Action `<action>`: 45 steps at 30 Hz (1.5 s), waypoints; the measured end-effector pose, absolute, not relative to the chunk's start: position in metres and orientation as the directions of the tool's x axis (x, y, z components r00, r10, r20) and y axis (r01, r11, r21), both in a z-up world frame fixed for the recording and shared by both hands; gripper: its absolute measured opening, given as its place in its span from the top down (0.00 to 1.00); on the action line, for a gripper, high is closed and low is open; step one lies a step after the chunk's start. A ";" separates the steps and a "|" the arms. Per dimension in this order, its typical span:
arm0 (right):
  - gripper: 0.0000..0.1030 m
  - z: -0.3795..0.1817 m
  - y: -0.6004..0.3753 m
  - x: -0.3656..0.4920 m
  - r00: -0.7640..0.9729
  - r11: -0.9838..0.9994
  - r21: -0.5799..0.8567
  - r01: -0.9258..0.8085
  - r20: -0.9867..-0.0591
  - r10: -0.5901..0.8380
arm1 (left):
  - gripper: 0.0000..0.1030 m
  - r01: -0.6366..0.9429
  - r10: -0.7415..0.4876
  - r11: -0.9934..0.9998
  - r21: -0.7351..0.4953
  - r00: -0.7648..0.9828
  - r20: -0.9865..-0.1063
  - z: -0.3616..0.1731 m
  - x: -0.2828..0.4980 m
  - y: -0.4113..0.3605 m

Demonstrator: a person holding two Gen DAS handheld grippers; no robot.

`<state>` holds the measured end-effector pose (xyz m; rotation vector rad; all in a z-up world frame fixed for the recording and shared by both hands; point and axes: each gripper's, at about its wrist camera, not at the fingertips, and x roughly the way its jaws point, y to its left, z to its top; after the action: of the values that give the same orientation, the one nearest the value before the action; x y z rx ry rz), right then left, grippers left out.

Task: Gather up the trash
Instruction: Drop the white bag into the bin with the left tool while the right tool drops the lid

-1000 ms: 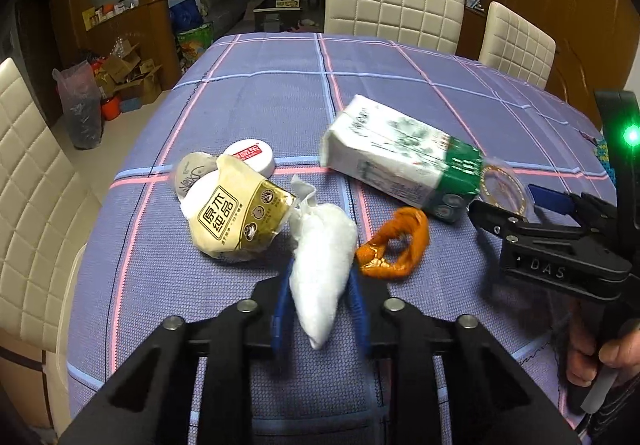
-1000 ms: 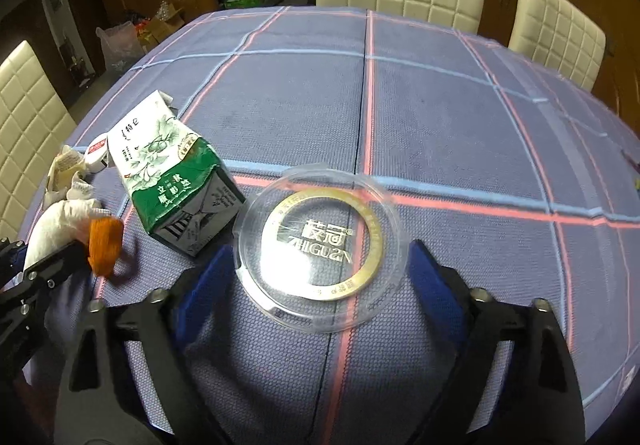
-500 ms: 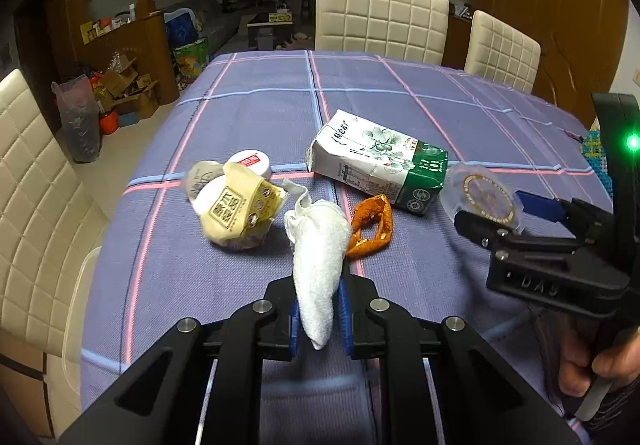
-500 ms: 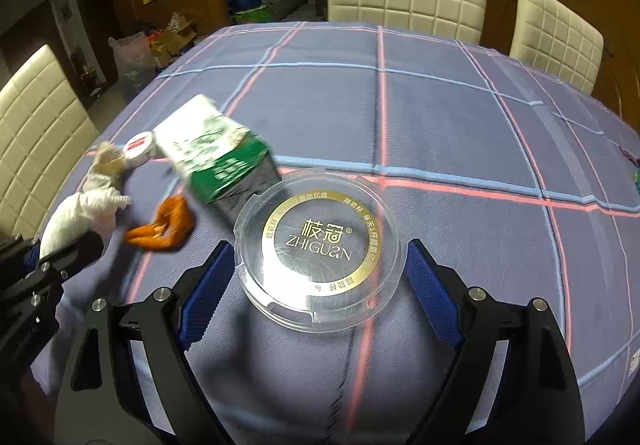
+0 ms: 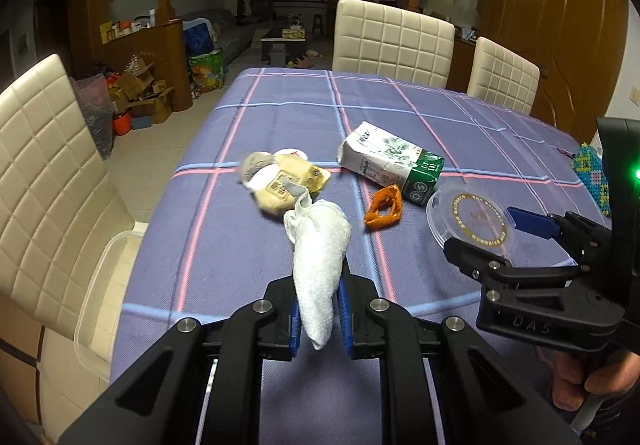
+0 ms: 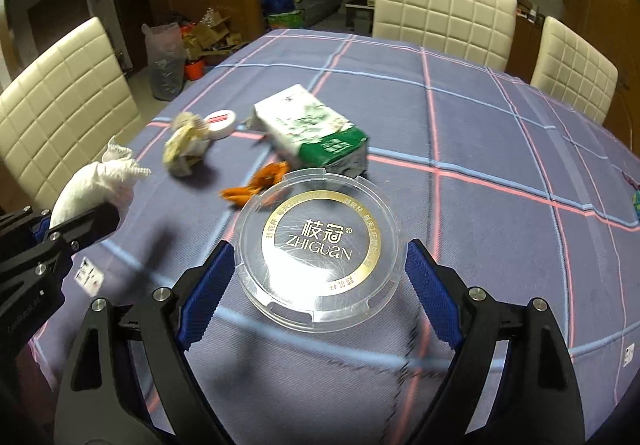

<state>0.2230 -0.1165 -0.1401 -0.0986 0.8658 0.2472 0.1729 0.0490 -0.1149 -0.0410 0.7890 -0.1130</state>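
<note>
White tissue point(image 5: 318, 265), crumpled into a wad, sits pinched between the blue pads of your left gripper point(image 5: 320, 319), jaws drawn nearly together on it, with most of the wad standing out ahead of the fingertips. Your right gripper point(image 6: 316, 285) has its jaws spread wide, and the clear plastic lid point(image 6: 320, 251) with the gold ring spans the gap, its rim meeting a pad on each side. Both pieces appear lifted off the purple checked tablecloth point(image 6: 500, 133).

Remaining trash lies ahead of both jaws: the green-and-white carton point(image 6: 310, 129) on its side, the orange peel point(image 5: 384, 207) just short of it, and the crumpled beige wrapper point(image 5: 280, 183) with a small round white lid point(image 6: 220, 123) touching it, beyond the left fingertips.

For the carry, hold both grips steady. The lid is gripped only at its edge, so, in my judgement, tilting or easing the right jaws risks it popping free. Keep the two grippers apart; they sit close side by side.

No bin or bag for the trash can be confirmed. A clear plastic container point(image 5: 104, 301) shows on the chair seat point(image 5: 132, 241) to the left of the left jaws, but it is cut off by the table edge and its purpose cannot be told. The wrapper is blurred, its print unreadable. How much of the tissue lies behind the pads is hidden.
</note>
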 end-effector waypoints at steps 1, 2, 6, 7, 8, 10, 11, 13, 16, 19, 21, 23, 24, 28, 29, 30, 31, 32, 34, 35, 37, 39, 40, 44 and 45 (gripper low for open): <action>0.17 -0.140 -0.113 0.220 0.620 0.965 0.012 -0.262 -0.764 0.177 | 0.86 0.080 -0.113 0.994 -0.080 0.701 -0.704 -0.114 0.171 0.051; 0.17 -0.139 -0.108 0.217 0.618 0.963 0.010 -0.271 -0.765 0.182 | 0.86 0.074 -0.110 0.994 -0.081 0.703 -0.703 -0.114 0.168 0.055; 0.17 -0.136 -0.093 0.207 0.619 0.953 0.001 -0.303 -0.760 0.197 | 0.86 0.044 -0.093 0.995 -0.089 0.713 -0.695 -0.112 0.159 0.070; 0.17 -0.134 -0.087 0.204 0.619 0.949 -0.001 -0.314 -0.759 0.204 | 0.86 0.037 -0.089 0.995 -0.090 0.715 -0.694 -0.112 0.156 0.074; 0.17 -0.134 -0.083 0.203 0.619 0.946 -0.004 -0.324 -0.758 0.208 | 0.86 0.028 -0.083 0.995 -0.091 0.717 -0.692 -0.112 0.154 0.079; 0.17 -0.132 -0.072 0.199 0.618 0.939 -0.012 -0.345 -0.756 0.217 | 0.86 0.014 -0.074 0.996 -0.093 0.721 -0.689 -0.112 0.149 0.087; 0.17 -0.132 -0.067 0.197 0.616 0.935 -0.015 -0.355 -0.756 0.222 | 0.86 0.004 -0.069 0.995 -0.096 0.723 -0.688 -0.112 0.147 0.092; 0.17 -0.132 -0.056 0.193 0.613 0.927 -0.024 -0.375 -0.757 0.228 | 0.86 -0.010 -0.061 0.995 -0.098 0.726 -0.685 -0.112 0.143 0.100; 0.17 -0.132 -0.039 0.187 0.606 0.915 -0.035 -0.402 -0.759 0.238 | 0.86 -0.034 -0.039 0.995 -0.094 0.733 -0.679 -0.112 0.137 0.113; 0.17 -0.132 -0.023 0.182 0.603 0.904 -0.046 -0.425 -0.759 0.245 | 0.86 -0.055 -0.019 0.995 -0.088 0.739 -0.674 -0.112 0.131 0.125; 0.17 -0.132 -0.015 0.180 0.601 0.898 -0.050 -0.436 -0.760 0.249 | 0.86 -0.071 -0.004 0.994 -0.085 0.742 -0.670 -0.112 0.127 0.135; 0.17 -0.132 -0.005 0.178 0.597 0.891 -0.057 -0.451 -0.761 0.254 | 0.86 -0.088 0.010 0.993 -0.083 0.745 -0.667 -0.112 0.125 0.144; 0.17 -0.132 0.001 0.177 0.596 0.886 -0.061 -0.460 -0.760 0.257 | 0.86 -0.094 0.015 0.992 -0.083 0.746 -0.666 -0.113 0.123 0.147; 0.17 -0.129 0.022 0.175 0.596 0.869 -0.078 -0.488 -0.757 0.267 | 0.86 -0.132 0.044 0.988 -0.083 0.749 -0.661 -0.114 0.117 0.165; 0.17 -0.128 0.027 0.175 0.597 0.864 -0.083 -0.496 -0.755 0.271 | 0.86 -0.140 0.050 0.986 -0.085 0.749 -0.661 -0.114 0.116 0.169; 0.17 -0.127 0.030 0.174 0.598 0.862 -0.085 -0.500 -0.754 0.273 | 0.86 -0.151 0.056 0.985 -0.087 0.749 -0.661 -0.115 0.115 0.175; 0.17 -0.126 0.036 0.174 0.598 0.857 -0.089 -0.508 -0.752 0.277 | 0.86 -0.159 0.061 0.983 -0.089 0.748 -0.660 -0.116 0.115 0.179; 0.17 -0.126 0.041 0.174 0.597 0.852 -0.091 -0.515 -0.751 0.281 | 0.86 -0.170 0.069 0.981 -0.090 0.748 -0.660 -0.117 0.114 0.186; 0.17 -0.125 0.051 0.173 0.597 0.844 -0.097 -0.528 -0.749 0.288 | 0.86 -0.184 0.079 0.979 -0.091 0.746 -0.662 -0.119 0.113 0.193; 0.17 -0.124 0.057 0.173 0.596 0.839 -0.101 -0.535 -0.748 0.291 | 0.86 -0.195 0.086 0.977 -0.092 0.743 -0.664 -0.121 0.112 0.199; 0.17 -0.124 0.067 0.173 0.595 0.830 -0.108 -0.548 -0.747 0.296 | 0.86 -0.208 0.093 0.974 -0.095 0.739 -0.667 -0.123 0.112 0.206; 0.17 -0.124 0.076 0.173 0.594 0.822 -0.113 -0.558 -0.746 0.300 | 0.86 -0.221 0.100 0.970 -0.099 0.736 -0.669 -0.126 0.112 0.216; 0.17 -0.125 0.080 0.173 0.593 0.818 -0.116 -0.564 -0.746 0.303 | 0.86 -0.227 0.103 0.969 -0.101 0.735 -0.671 -0.127 0.111 0.219; 0.17 -0.127 0.096 0.173 0.589 0.804 -0.127 -0.581 -0.747 0.308 | 0.86 -0.242 0.105 0.964 -0.109 0.727 -0.679 -0.133 0.113 0.233; 0.17 -0.127 0.099 0.173 0.589 0.801 -0.130 -0.584 -0.747 0.309 | 0.86 -0.245 0.106 0.963 -0.111 0.725 -0.680 -0.134 0.114 0.236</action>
<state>0.1731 0.0994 -0.1271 -0.3845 0.7815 0.5346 0.1138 0.2362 -0.1344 -0.1989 0.7355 0.1954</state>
